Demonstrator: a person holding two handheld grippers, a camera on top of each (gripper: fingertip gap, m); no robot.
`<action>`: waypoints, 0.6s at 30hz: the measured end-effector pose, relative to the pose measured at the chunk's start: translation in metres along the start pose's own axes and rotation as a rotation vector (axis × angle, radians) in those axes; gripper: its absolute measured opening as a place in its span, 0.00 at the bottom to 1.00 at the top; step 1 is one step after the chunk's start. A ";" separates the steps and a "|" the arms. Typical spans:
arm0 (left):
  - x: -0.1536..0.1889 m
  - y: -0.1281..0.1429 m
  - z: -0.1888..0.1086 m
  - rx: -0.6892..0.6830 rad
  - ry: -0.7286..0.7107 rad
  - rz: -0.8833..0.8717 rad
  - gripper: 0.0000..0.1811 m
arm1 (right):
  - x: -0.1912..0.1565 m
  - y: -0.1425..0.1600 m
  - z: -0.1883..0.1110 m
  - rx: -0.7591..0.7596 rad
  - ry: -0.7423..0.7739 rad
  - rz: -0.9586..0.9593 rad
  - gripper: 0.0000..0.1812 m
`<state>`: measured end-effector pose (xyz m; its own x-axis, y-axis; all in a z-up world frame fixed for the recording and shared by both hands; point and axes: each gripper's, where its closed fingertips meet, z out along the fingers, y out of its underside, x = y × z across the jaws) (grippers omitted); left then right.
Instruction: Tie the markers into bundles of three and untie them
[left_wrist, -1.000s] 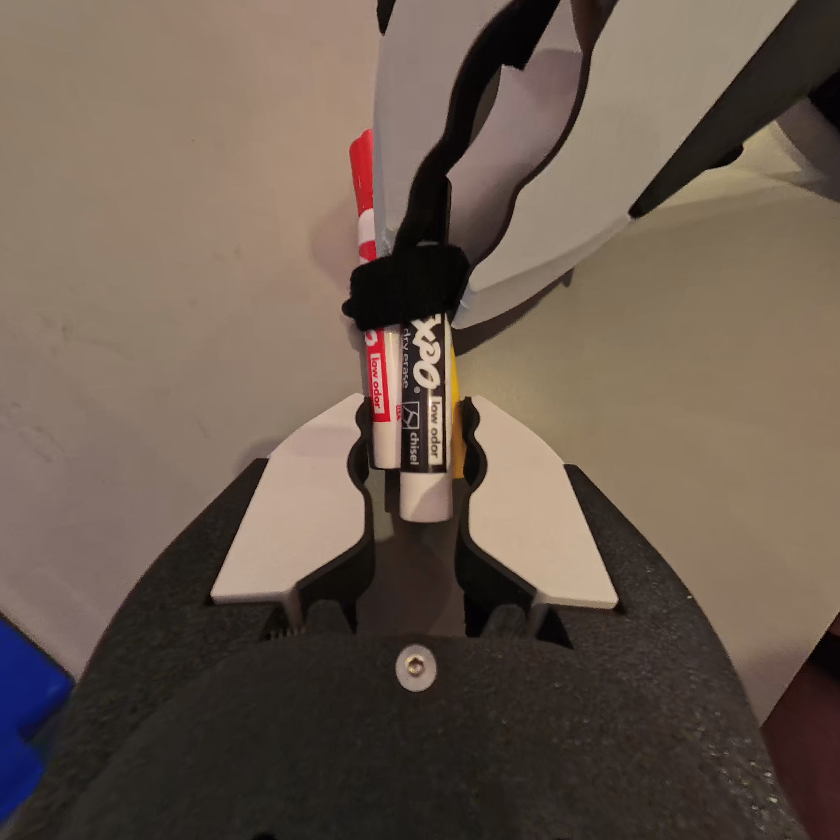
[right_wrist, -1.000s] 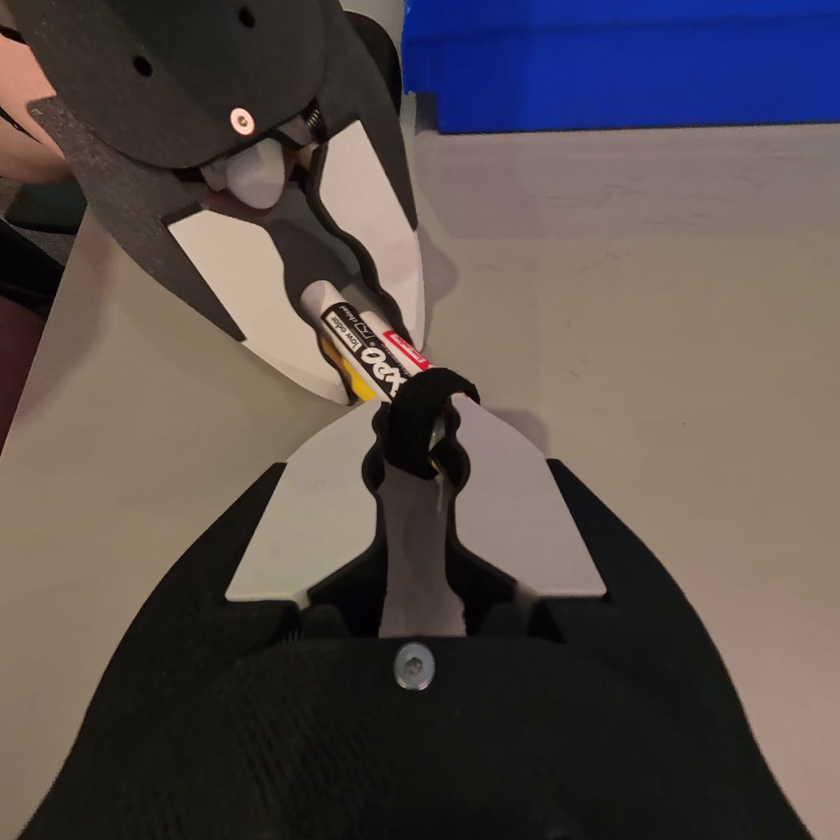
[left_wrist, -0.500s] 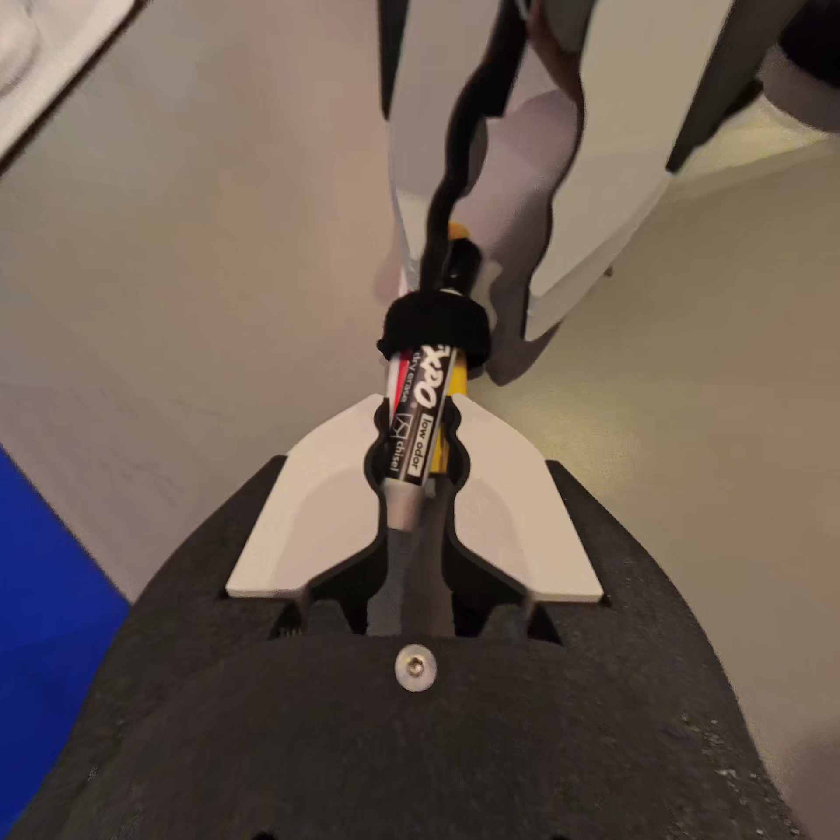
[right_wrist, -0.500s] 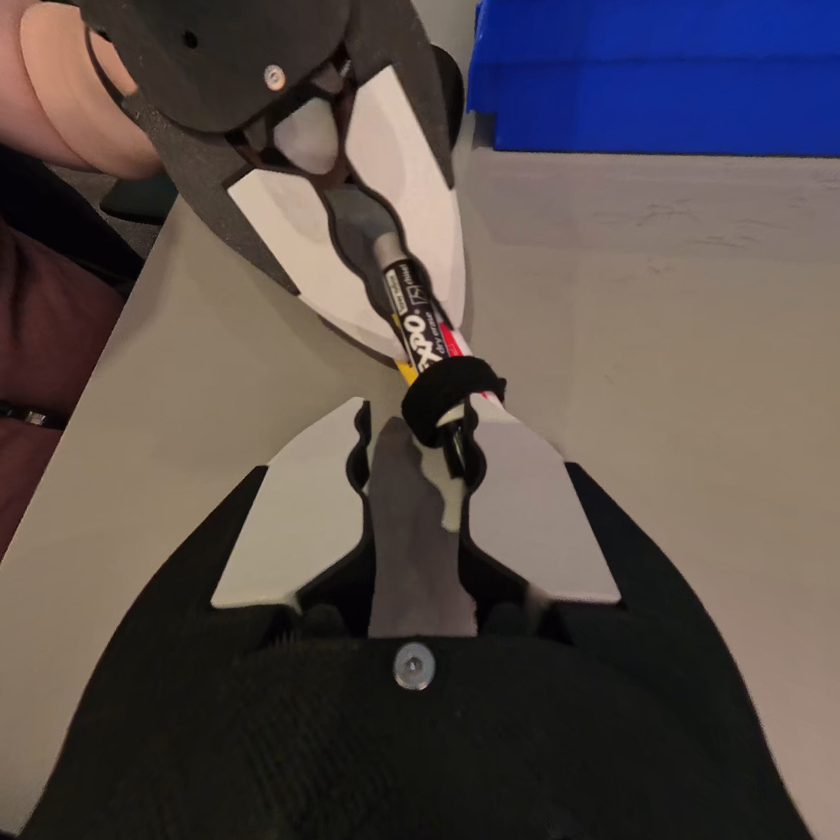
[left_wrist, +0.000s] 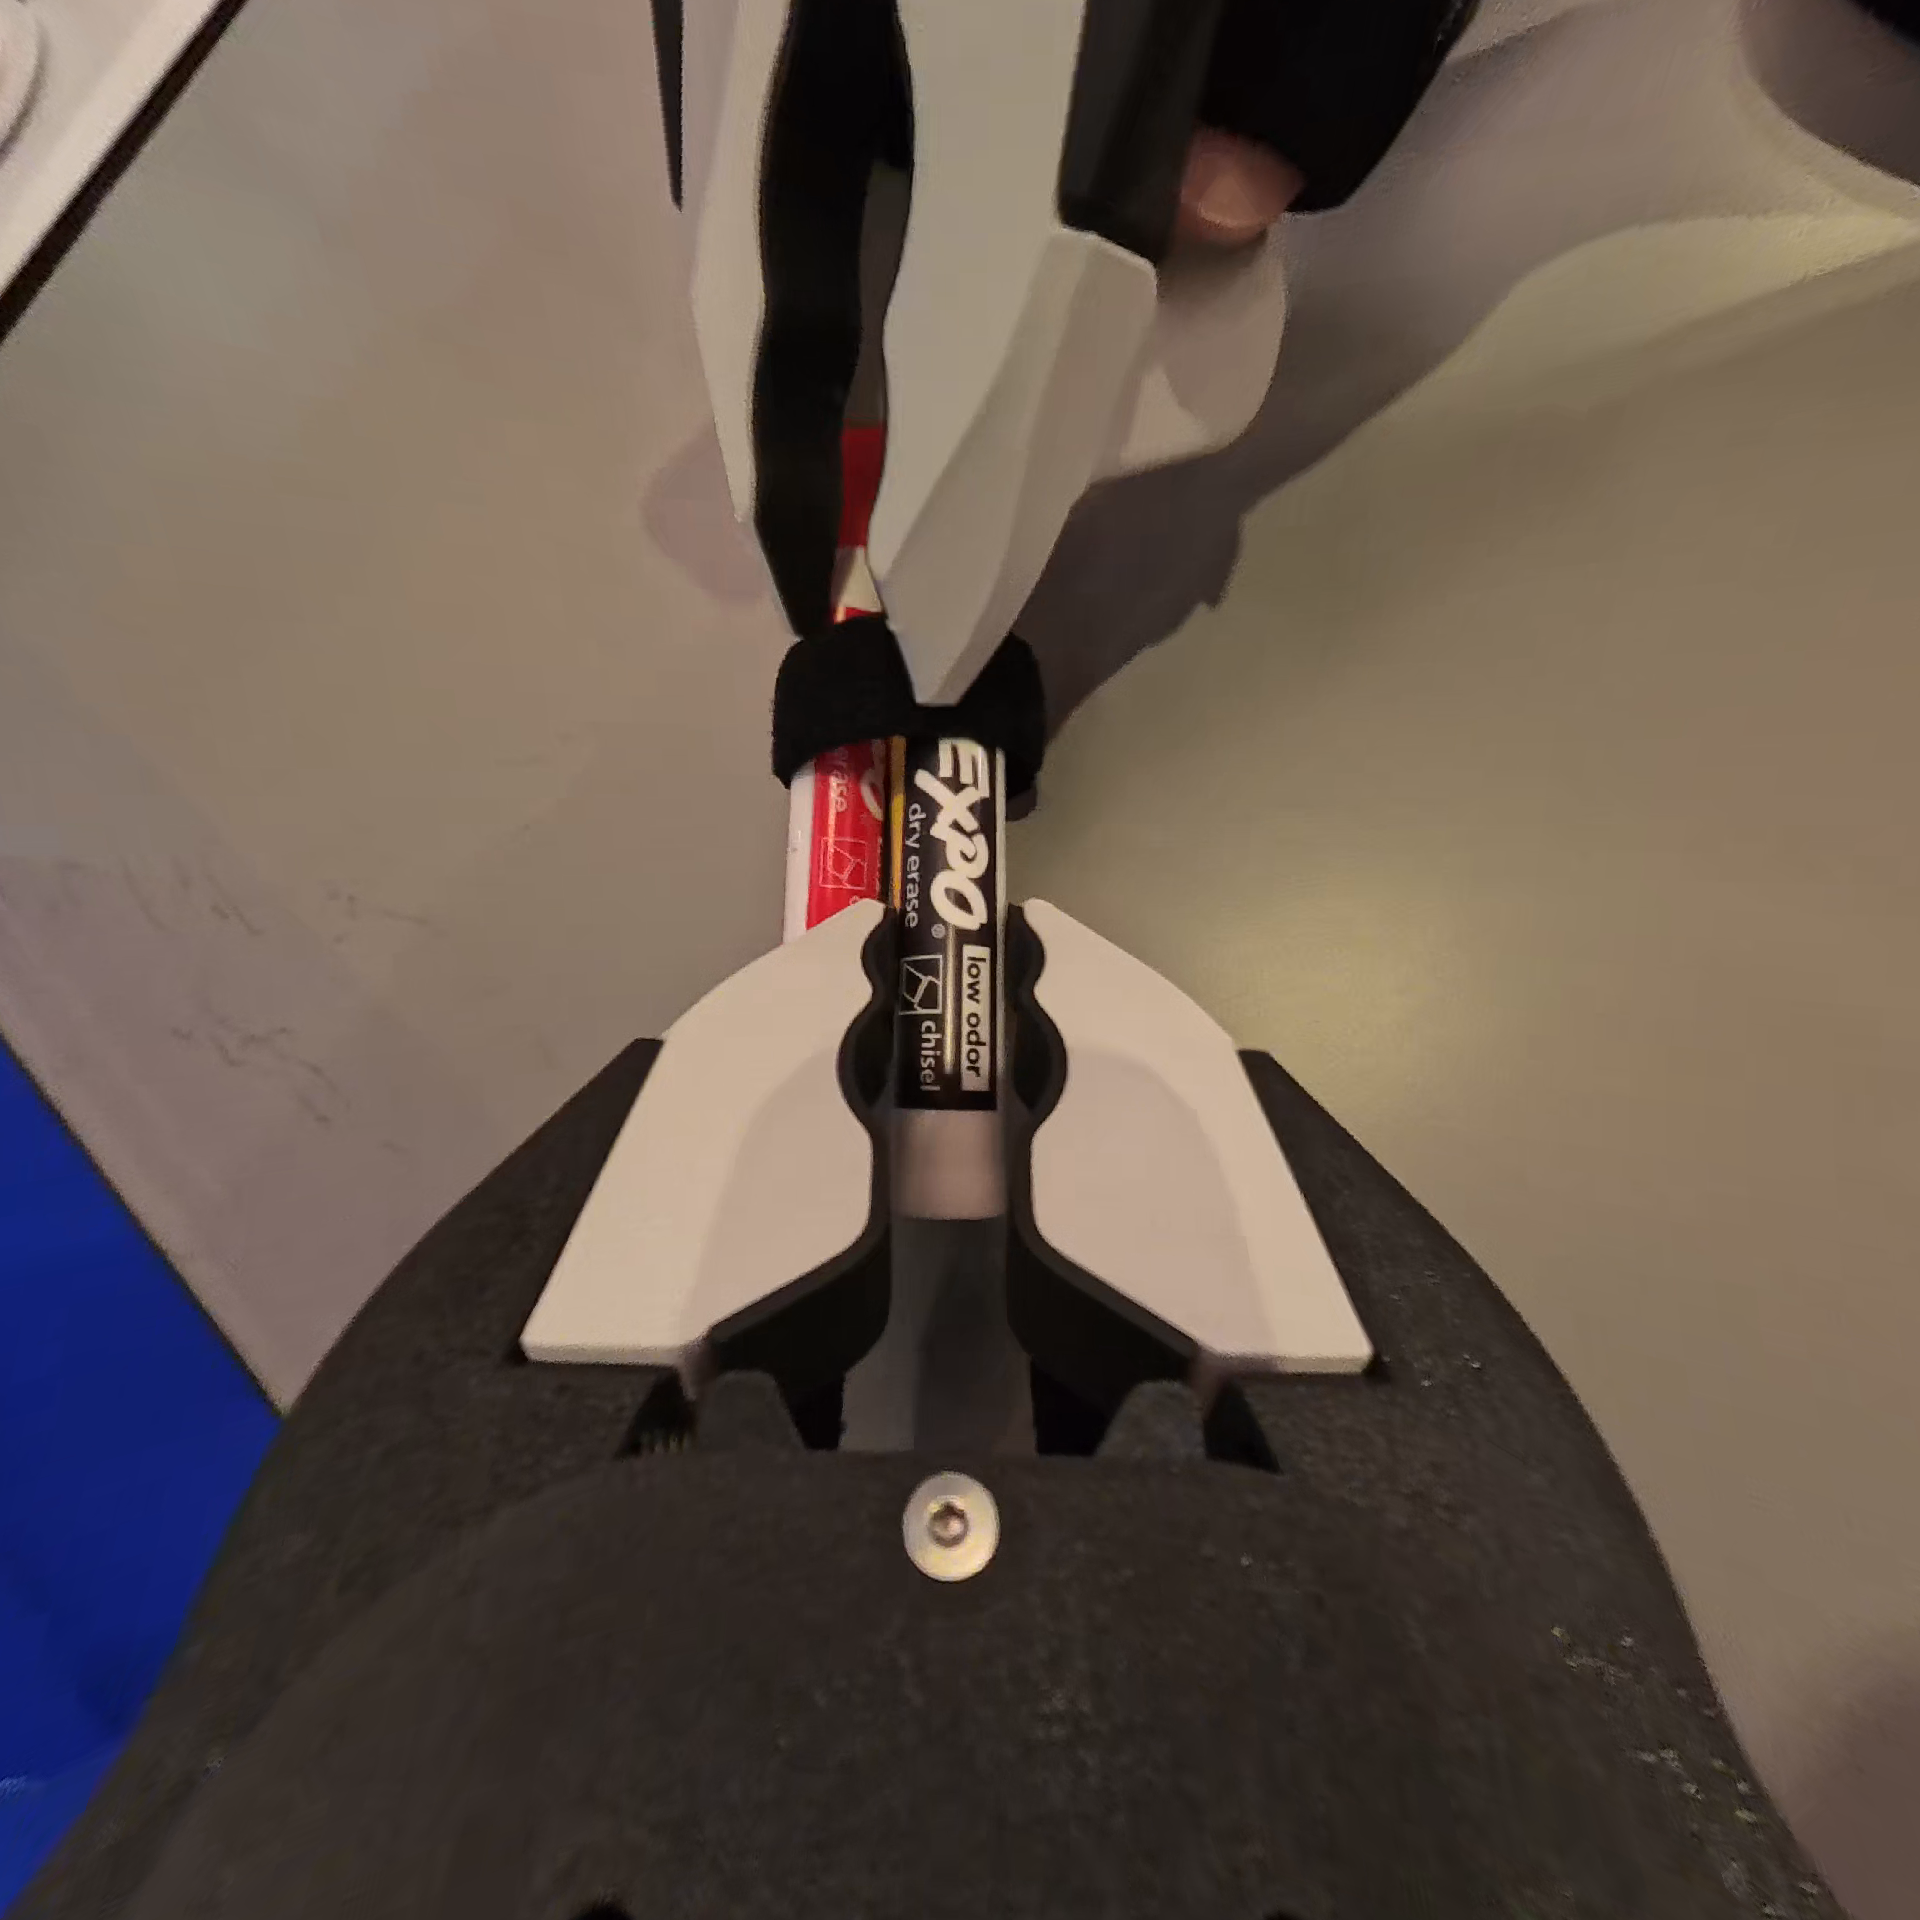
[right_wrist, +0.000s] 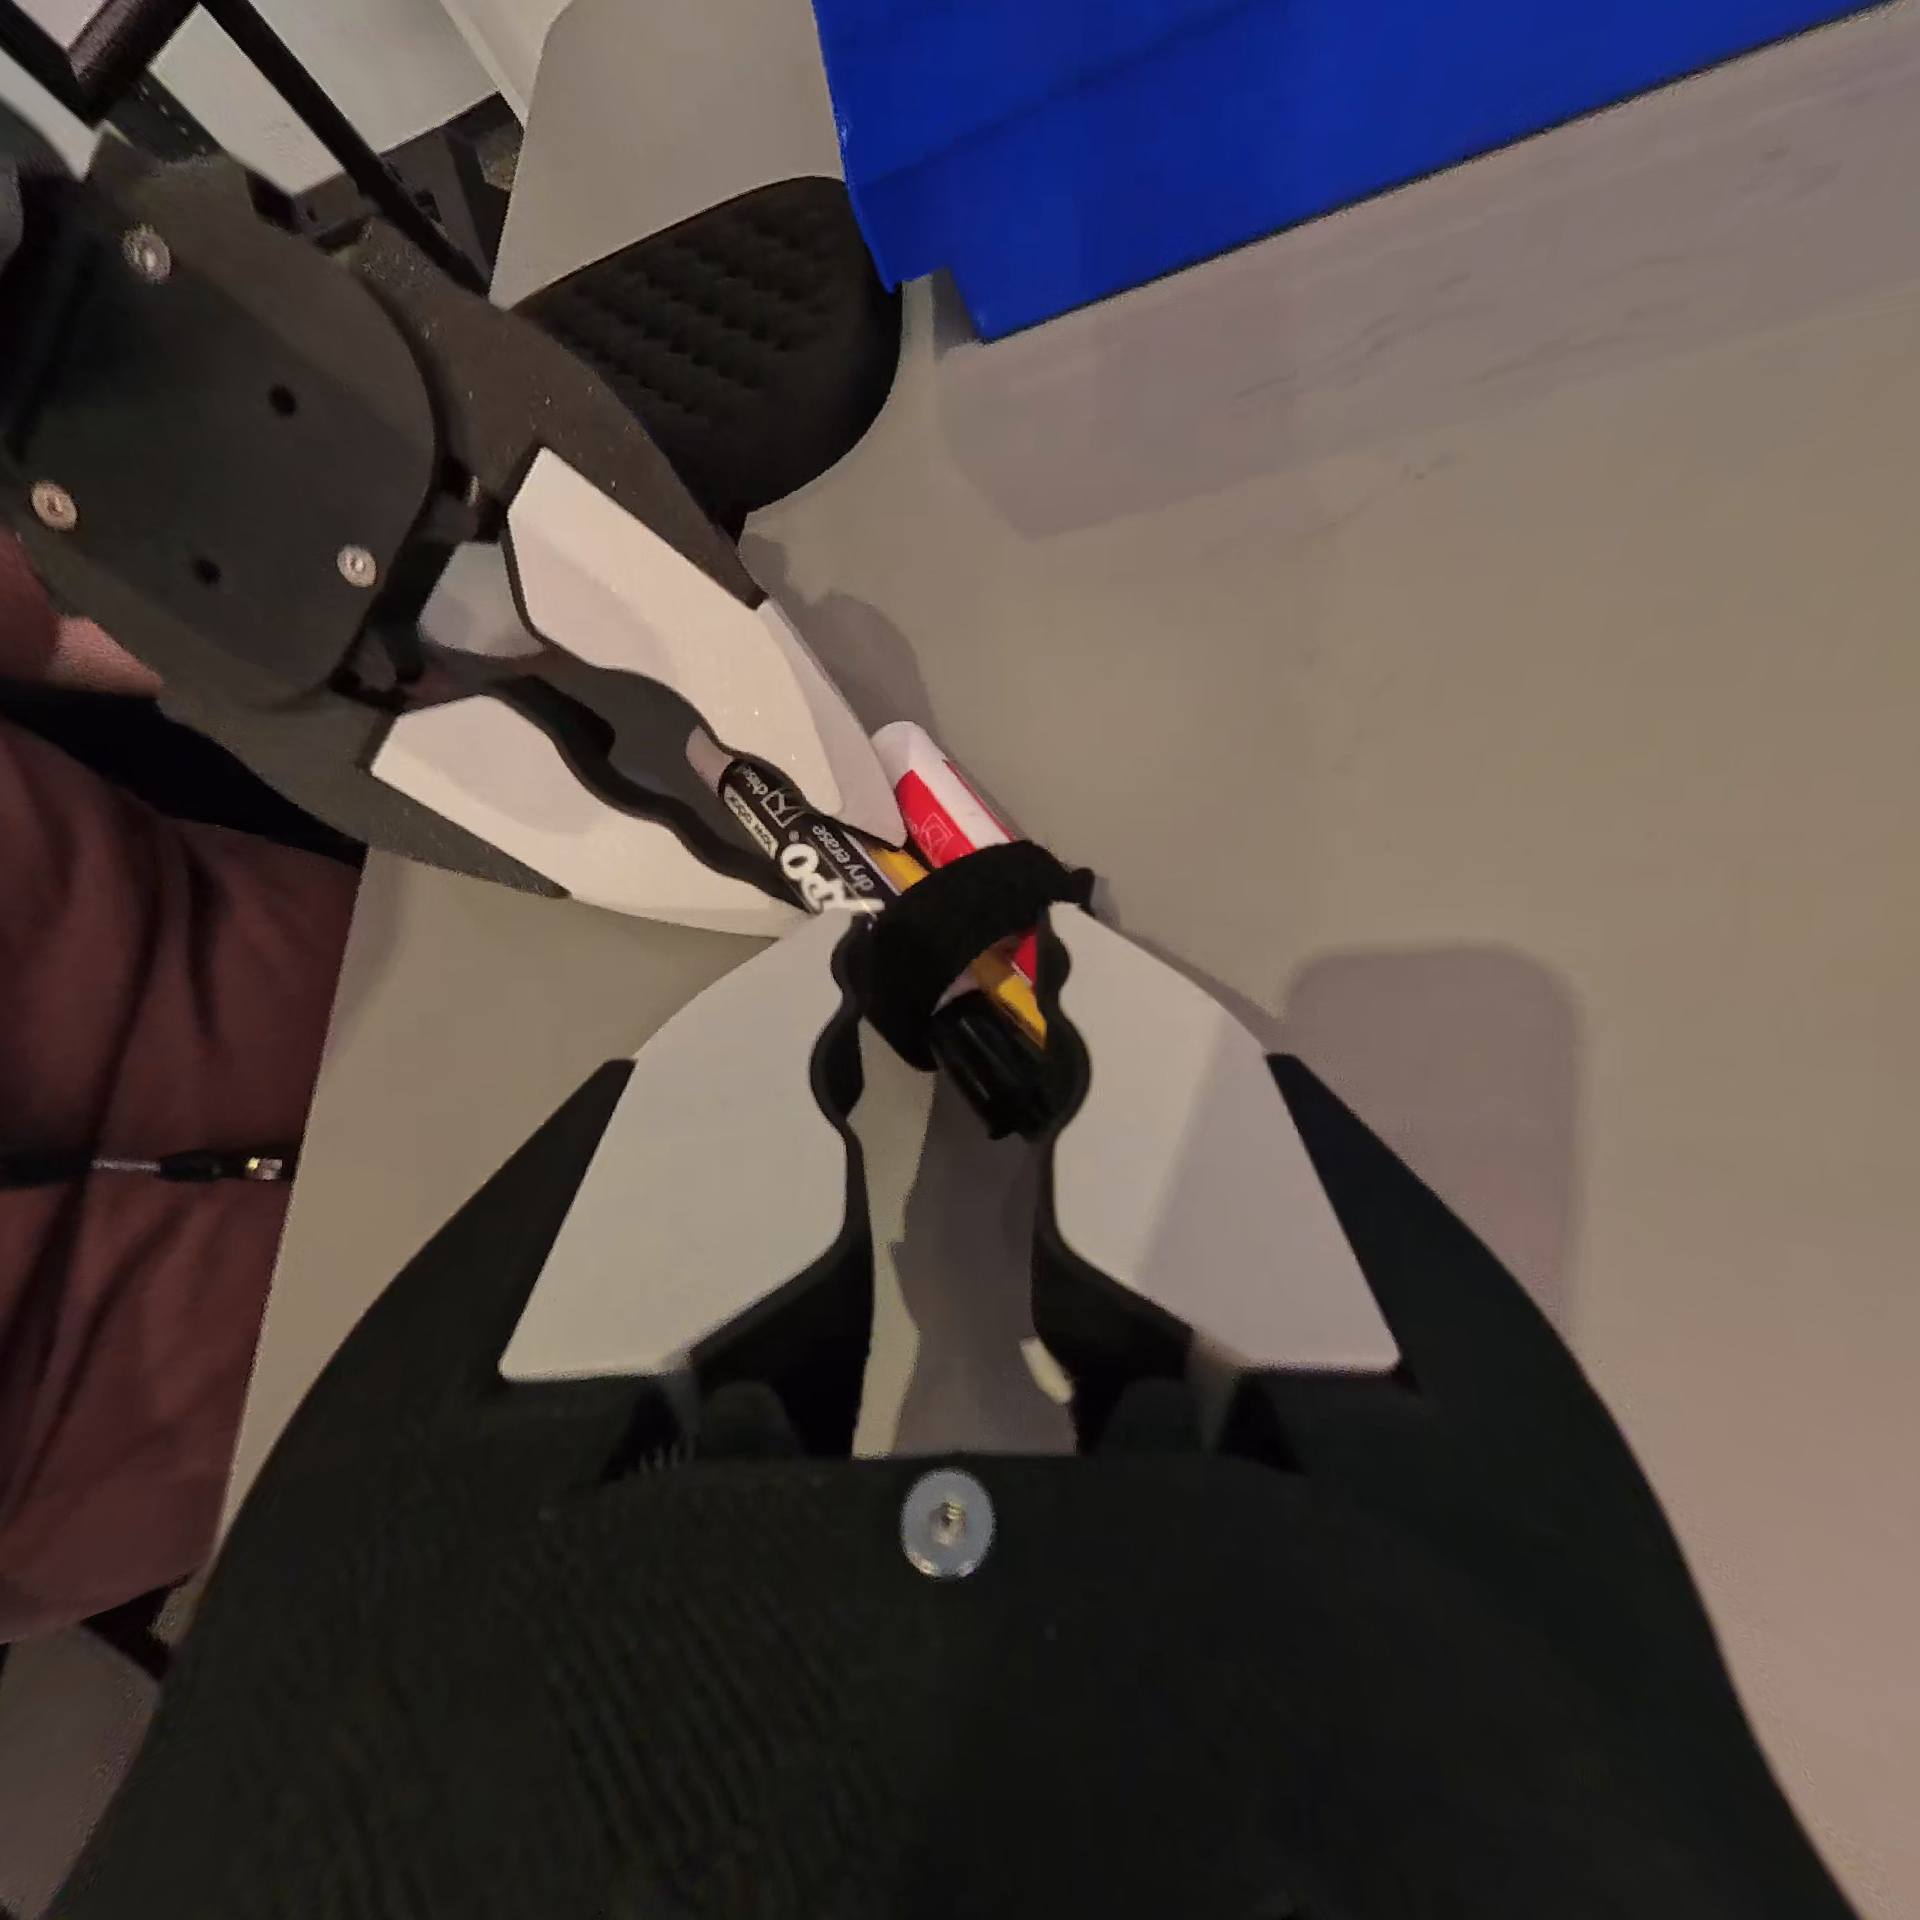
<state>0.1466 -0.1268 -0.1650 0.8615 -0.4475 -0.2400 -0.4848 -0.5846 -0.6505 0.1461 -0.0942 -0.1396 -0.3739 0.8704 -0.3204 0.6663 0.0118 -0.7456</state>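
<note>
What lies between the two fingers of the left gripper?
In the left wrist view, the black-labelled white marker of the bundle, pinched in the left gripper; the black fabric strap wraps the bundle farther out.

Setting: indoor workstation, probably lab or office; exact kind not determinable. Evidence: plain pale grey counter (right_wrist: 1455, 623), scuffed; blue plastic storage bin (right_wrist: 1247, 125) at its far edge; black mesh chair seat (right_wrist: 717, 343) beyond the counter edge; dry-erase markers (left_wrist: 940, 935) as working stock.
</note>
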 end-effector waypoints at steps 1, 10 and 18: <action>0.000 -0.001 0.000 0.003 -0.013 -0.009 0.11 | -0.001 0.000 0.001 -0.009 -0.003 0.018 0.17; -0.007 -0.007 -0.021 0.061 0.053 -0.165 0.21 | -0.014 0.023 0.005 -0.166 -0.007 -0.123 0.05; -0.015 -0.014 -0.014 0.060 0.228 -0.265 0.15 | -0.023 0.030 0.002 -0.148 -0.086 -0.233 0.03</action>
<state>0.1383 -0.1206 -0.1422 0.8971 -0.4290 0.1058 -0.2332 -0.6631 -0.7113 0.1732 -0.1149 -0.1561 -0.5770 0.7910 -0.2032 0.6405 0.2839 -0.7136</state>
